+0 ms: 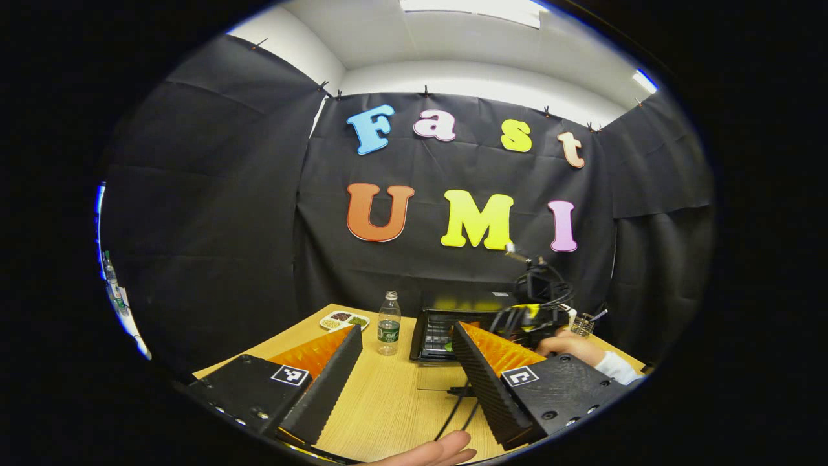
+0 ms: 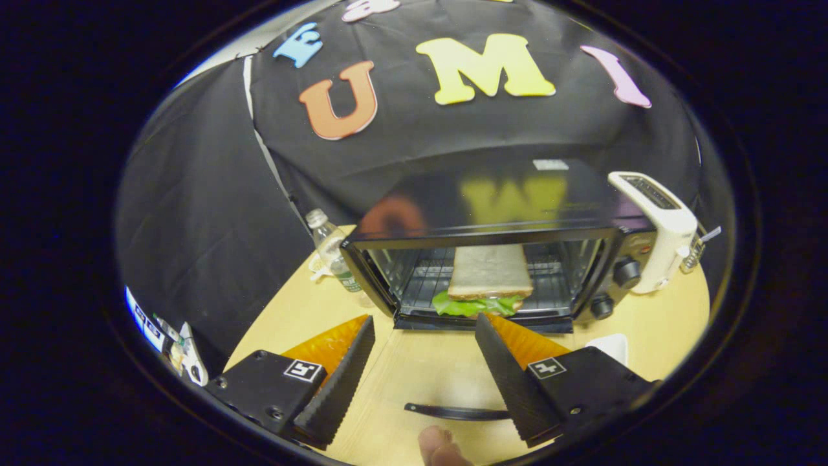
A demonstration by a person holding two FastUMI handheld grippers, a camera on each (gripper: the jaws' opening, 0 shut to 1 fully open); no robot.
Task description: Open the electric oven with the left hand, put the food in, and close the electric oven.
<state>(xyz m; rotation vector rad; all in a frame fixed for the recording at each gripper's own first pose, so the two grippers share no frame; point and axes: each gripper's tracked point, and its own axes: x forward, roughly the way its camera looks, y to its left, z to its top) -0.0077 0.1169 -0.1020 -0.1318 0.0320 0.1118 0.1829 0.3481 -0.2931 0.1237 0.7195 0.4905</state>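
1. The right tongs point(image 2: 424, 353) are standing wide apart and holding nothing, hovering just in front of the oven mouth in the right gripper view.
2. Just beyond them, the food, a sandwich of pale brown bread over green lettuce point(image 2: 486, 279), is lying on the wire rack point(image 2: 424, 285) inside the black electric oven with its shiny top point(image 2: 491, 194). The lettuce edge is sitting close to the front lip of the rack.
3. The oven's glass door point(image 2: 427, 372) is lying flat, open toward the viewer, under the right tongs, with its dark curved handle point(image 2: 453, 411) at the near edge.
4. The left tongs point(image 1: 404, 362) are also spread wide and empty, hanging above the light wooden worktop point(image 1: 388, 414), well short of the oven in the left gripper view. The hand in a white sleeve point(image 1: 572, 349) is holding the other gripper near the oven.
5. Judging by this, the food looks placed, and closing the door seems to be what is left. To do it well, the right tongs should be drawing straight back, clear of the door's swing, before anything lifts the handle.
6. Edges to mind: a clear plastic water bottle with a green label point(image 1: 389, 323) is standing just left of the oven, and a white toaster point(image 2: 656, 226) is standing just right of it, beside the black knobs point(image 2: 614, 288).
7. Open room is lying in front of the door, over bare worktop; a dark cable point(image 1: 456, 408) is trailing there.
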